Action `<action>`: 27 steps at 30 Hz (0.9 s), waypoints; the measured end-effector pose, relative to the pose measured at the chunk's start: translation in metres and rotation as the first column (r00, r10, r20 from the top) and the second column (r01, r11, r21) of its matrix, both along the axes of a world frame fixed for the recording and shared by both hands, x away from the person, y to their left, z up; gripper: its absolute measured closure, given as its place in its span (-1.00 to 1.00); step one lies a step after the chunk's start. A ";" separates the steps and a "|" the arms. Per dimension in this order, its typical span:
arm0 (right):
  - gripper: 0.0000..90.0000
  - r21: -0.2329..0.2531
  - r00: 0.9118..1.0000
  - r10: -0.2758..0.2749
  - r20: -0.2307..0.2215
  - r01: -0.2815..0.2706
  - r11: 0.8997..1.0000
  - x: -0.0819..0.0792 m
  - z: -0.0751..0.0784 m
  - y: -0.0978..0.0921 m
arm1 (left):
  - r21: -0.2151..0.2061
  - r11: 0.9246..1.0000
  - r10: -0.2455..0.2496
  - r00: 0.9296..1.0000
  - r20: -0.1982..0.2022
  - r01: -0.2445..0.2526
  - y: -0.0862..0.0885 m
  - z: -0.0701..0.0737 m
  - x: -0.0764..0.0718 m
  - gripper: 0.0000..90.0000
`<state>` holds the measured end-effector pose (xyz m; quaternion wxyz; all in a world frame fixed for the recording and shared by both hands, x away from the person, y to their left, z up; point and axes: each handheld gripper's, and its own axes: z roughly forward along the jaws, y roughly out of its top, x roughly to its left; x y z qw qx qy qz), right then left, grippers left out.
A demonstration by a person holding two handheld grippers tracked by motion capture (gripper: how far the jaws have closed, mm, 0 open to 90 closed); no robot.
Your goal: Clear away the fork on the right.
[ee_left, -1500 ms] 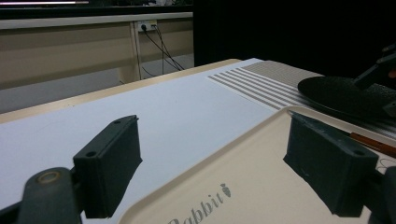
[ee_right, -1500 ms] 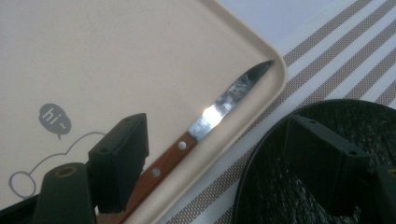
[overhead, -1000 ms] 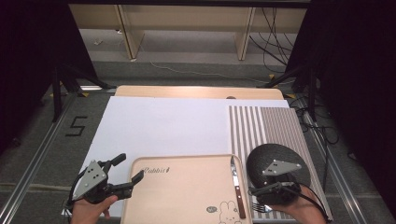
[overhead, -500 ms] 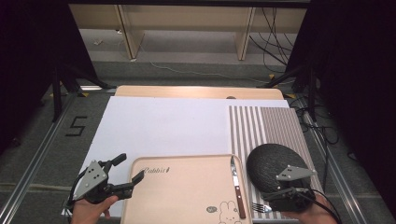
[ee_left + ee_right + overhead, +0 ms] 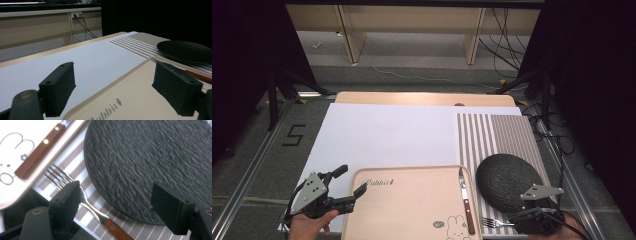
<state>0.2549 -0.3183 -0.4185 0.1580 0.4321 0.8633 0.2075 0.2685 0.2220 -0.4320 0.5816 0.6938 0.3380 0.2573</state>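
A beige tray (image 5: 412, 200) with a rabbit drawing lies at the table's near edge. A wooden-handled knife (image 5: 467, 202) rests along its right rim. Right of the tray, a fork (image 5: 492, 221) lies on the striped mat (image 5: 492, 135) beside a black plate (image 5: 507, 180). My left gripper (image 5: 349, 181) is open, its jaws straddling the tray's (image 5: 140, 95) near-left corner without touching it. Over the plate's near edge my right gripper (image 5: 524, 217) hangs open. In the right gripper view its left jaw stands over the fork's (image 5: 85, 200) neck, and the plate (image 5: 150, 157) lies between the jaws (image 5: 119, 207).
A white sheet (image 5: 387, 135) covers the table's left and middle. Beyond the table are a low shelf (image 5: 412, 30) and cables (image 5: 507, 30) on the floor. Metal rails (image 5: 247, 170) run along both sides of the table.
My right gripper has drawn back from over the plate to its near edge by the fork. The left gripper has hardly moved.
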 end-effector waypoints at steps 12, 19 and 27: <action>-0.40 -0.026 0.996 -0.026 -0.085 0.024 0.999 -0.005 -0.003 -0.013 | -0.004 1.000 -0.002 1.000 0.001 0.002 -0.001 0.000 0.001 -0.62; -0.36 -0.037 0.989 -0.030 -0.142 0.025 0.999 -0.007 -0.008 -0.017 | -0.003 1.000 0.001 1.000 0.000 -0.001 -0.001 0.000 0.001 -0.62; -0.30 -0.049 0.981 -0.034 -0.191 0.025 0.998 -0.008 -0.014 -0.020 | -0.002 1.000 0.000 1.000 -0.001 0.000 -0.001 0.000 0.001 -0.62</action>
